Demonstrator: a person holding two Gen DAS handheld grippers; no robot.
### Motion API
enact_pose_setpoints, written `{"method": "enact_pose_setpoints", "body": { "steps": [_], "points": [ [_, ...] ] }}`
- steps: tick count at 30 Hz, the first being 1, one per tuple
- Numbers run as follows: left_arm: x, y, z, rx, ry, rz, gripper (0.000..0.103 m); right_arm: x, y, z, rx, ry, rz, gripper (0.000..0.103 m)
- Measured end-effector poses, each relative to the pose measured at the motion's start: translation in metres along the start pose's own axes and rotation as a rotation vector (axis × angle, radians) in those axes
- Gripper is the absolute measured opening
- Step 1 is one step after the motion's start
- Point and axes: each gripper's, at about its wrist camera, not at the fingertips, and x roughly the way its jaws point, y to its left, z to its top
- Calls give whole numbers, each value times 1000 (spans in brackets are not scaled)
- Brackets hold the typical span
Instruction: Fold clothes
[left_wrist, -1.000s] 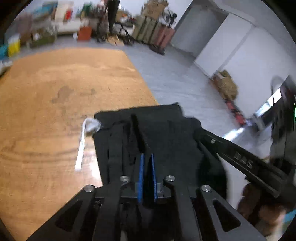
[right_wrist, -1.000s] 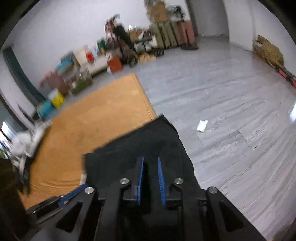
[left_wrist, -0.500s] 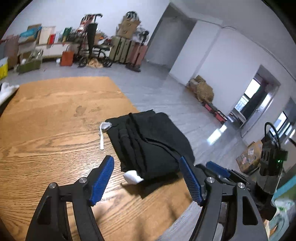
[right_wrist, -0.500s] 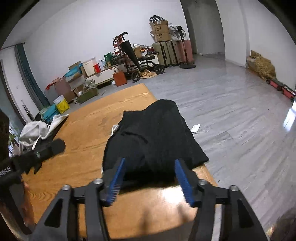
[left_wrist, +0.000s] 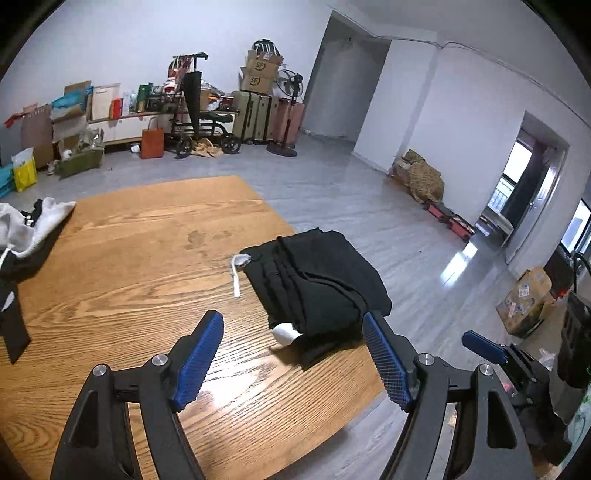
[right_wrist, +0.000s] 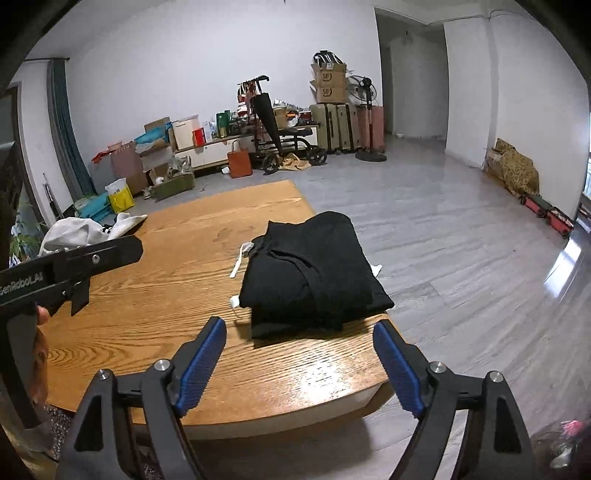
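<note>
I see the folded black garment (right_wrist: 314, 273) at frame centre on the worktop (right_wrist: 155, 295), beyond both tongs. Left tongs (left_wrist: 293, 354) and right tongs (right_wrist: 299, 360) are spread wide, holding nothing, clear of it.

Both wrist views look forward and slightly down along wide-spread blue fingers from above the near table (left_wrist: 129, 266) edge toward the cluttered far wall at 12 o'clock, sharing the folded black garment (left_wrist: 317, 280) (right_wrist: 314, 273), nearer the left view's 1 o'clock and the right view's centre.
</note>
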Motion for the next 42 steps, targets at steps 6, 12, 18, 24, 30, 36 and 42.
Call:
{"method": "enact_pose_setpoints", "body": {
  "steps": [6, 12, 18, 24, 30, 36, 42],
  "points": [
    [0, -2, -2, 12, 10, 18, 79, -5, -2, -4, -6, -11, -23, 89],
    [0, -11, -4, 34, 28, 18, 79, -7, 1, -6, -32, -12, -36, 90],
    [0, -16, -5, 28, 28, 1, 79, -10, 4, -8, -60, -12, -48, 90],
    [-1, -20, -5, 34, 31, -13, 79, -11, 2, -7, -65, -19, -55, 91],
    [4, -23, -4, 12, 51, -3, 79, -12, 2, -5, -79, -13, -58, 91],
    [6, -27, -3, 23, 67, 32, 79, -14, 1, -1, -82, -9, -46, 91],
    [8, -32, 0, 31, 93, 30, 79, -15, 1, 1, -88, 11, -33, 91]
  ]
}}
